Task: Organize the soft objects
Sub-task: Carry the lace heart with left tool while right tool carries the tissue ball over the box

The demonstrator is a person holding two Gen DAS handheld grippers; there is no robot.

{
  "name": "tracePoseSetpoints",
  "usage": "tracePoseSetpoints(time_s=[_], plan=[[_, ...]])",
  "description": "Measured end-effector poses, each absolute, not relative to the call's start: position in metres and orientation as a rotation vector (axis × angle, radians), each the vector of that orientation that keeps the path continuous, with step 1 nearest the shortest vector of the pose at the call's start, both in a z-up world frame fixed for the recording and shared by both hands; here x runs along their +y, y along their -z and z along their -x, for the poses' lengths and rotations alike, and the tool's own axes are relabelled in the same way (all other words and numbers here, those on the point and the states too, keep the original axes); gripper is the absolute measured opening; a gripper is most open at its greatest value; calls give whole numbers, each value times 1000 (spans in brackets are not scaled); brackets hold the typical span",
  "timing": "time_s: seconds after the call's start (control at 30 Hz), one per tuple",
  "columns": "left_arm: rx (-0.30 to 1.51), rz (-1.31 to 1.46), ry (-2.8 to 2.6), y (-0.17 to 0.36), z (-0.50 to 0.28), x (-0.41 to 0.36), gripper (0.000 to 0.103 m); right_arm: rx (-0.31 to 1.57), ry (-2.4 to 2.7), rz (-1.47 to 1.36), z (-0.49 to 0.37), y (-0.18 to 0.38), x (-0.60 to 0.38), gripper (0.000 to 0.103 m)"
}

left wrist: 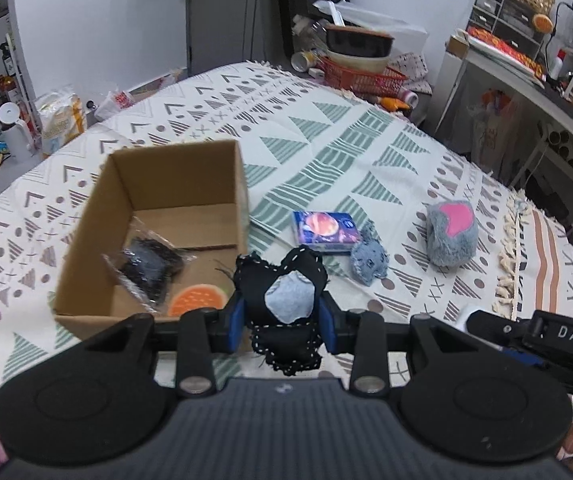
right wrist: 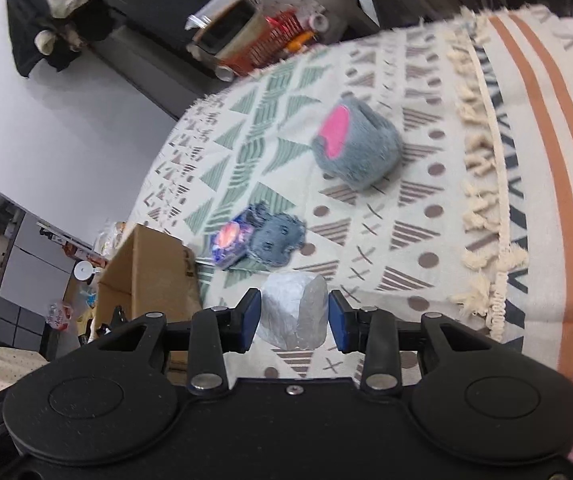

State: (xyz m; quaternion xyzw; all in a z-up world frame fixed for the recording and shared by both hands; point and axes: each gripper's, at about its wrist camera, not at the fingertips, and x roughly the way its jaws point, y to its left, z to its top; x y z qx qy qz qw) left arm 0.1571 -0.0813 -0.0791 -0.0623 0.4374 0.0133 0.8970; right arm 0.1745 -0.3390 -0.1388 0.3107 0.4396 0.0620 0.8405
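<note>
We hold two grippers over a bed with a patterned blanket (left wrist: 326,140). The left gripper (left wrist: 282,314) has its blue pads pressed on a black stitched soft toy (left wrist: 282,308) with a pale grey patch, its long side running up and down between the jaws. The open cardboard box (left wrist: 158,216) lies just ahead and to the left of this gripper, so the left hand is the nearer one to it. Inside the box we see a black item in a clear bag (left wrist: 148,266) and an orange slice-shaped piece (left wrist: 200,298). The right gripper (right wrist: 294,314) is closed on a white wrapped bundle (right wrist: 294,314). On the blanket a blue packet (left wrist: 324,230), a small denim toy (left wrist: 368,258) and a grey plush with a pink heart (left wrist: 452,234) wait. Behind, the room is cluttered.
</note>
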Motion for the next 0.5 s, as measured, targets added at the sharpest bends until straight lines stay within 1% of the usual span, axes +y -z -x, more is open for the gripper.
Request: tracePoseSetpoints(time_s=[0.5], plan=[[844,205,-91,47,-148,-4,37,860,-217,-581,-167,95,-282,37]])
